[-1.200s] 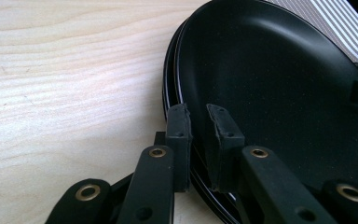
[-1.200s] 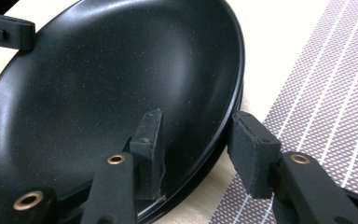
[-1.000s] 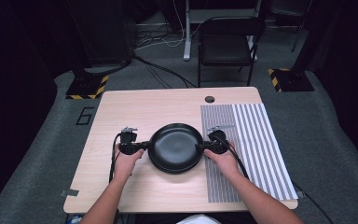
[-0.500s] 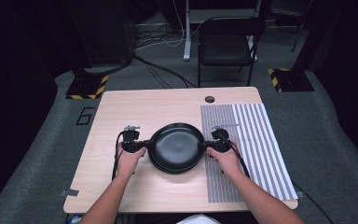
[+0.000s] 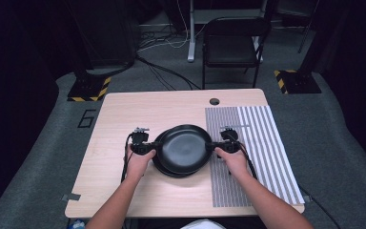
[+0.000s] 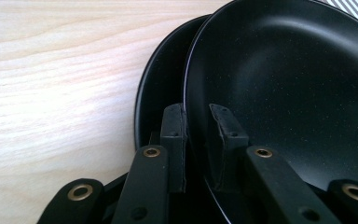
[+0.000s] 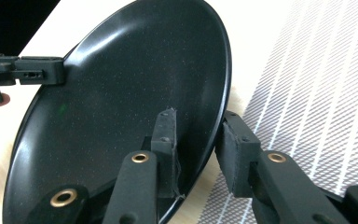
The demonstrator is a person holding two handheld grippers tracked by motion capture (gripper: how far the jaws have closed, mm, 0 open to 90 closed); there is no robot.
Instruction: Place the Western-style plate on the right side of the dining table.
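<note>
The left gripper [image 6: 196,149] and right gripper [image 7: 198,156] each straddle opposite rims of the top plate [image 5: 185,148], above a second plate [image 6: 161,93] on the table [image 5: 124,114]. Whether either is clamped cannot be told. Uneven lifting could tip the top plate.

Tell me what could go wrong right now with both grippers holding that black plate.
The upper round black plate is pinched only at its thin rim by the left gripper and right gripper, so it may slip or tilt. A second black plate sits right beneath, so a drop could knock or chip it.
</note>
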